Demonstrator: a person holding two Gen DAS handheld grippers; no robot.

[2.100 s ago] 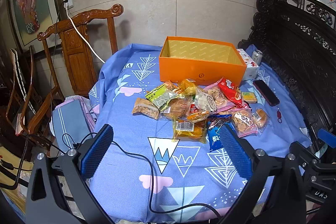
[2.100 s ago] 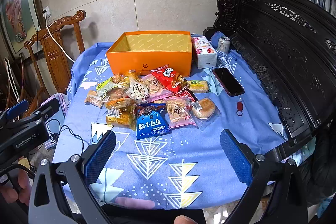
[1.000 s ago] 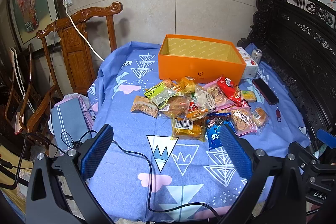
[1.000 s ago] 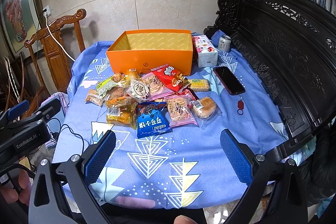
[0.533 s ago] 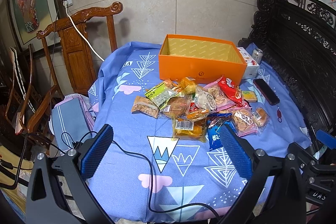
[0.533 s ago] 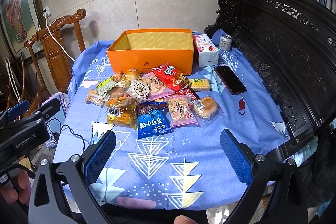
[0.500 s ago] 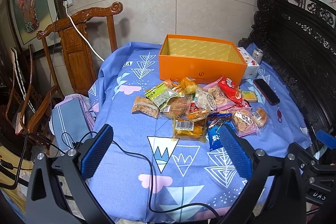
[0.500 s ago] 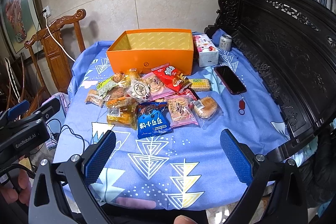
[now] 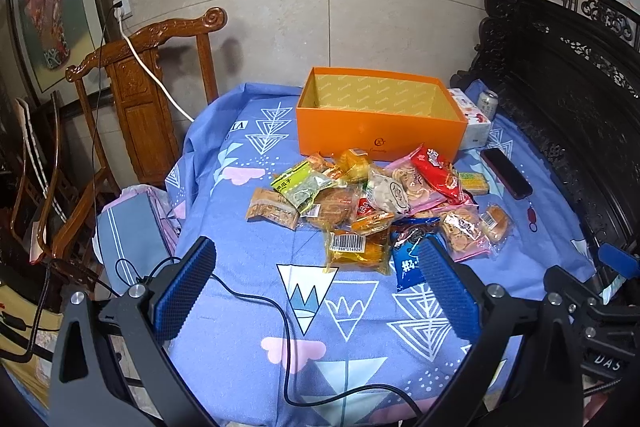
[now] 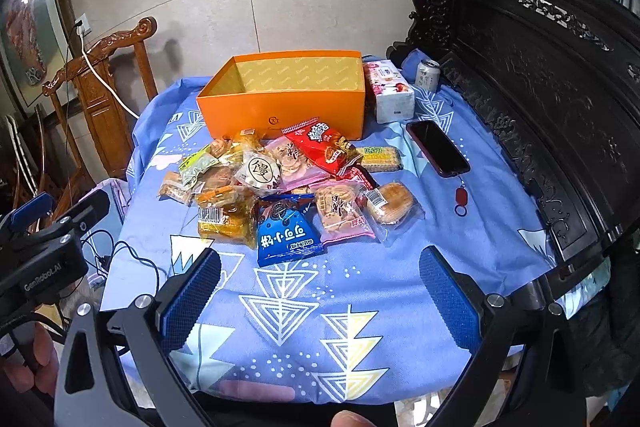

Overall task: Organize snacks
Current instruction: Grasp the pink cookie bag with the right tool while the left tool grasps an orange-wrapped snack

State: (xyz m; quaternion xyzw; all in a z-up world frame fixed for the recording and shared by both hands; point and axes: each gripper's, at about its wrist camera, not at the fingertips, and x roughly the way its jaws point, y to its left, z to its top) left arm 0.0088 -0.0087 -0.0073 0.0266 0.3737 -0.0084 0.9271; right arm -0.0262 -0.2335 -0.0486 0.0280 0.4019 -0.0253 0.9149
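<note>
An open, empty orange box (image 9: 380, 123) (image 10: 284, 107) stands at the back of the blue-clothed table (image 9: 248, 307). In front of it lies a heap of several snack packets, among them a red bag (image 10: 326, 145), a blue bag (image 10: 288, 235), a yellow barcoded packet (image 9: 356, 251) and a round cake in clear wrap (image 10: 390, 205). My left gripper (image 9: 316, 291) is open and empty, near the table's front edge, short of the heap. My right gripper (image 10: 320, 293) is open and empty, just in front of the blue bag.
A white tissue box (image 10: 388, 93), a drink can (image 10: 427, 74) and a black phone (image 10: 438, 149) with a red tag lie right of the box. A carved dark bench (image 10: 540, 107) borders the right side. A wooden chair (image 9: 132, 95) stands at the left. A black cable (image 9: 280, 327) crosses the cloth.
Both views have shifted only slightly; the heap sits marginally nearer in the right wrist view. Both grippers stay open and nothing was picked up.
</note>
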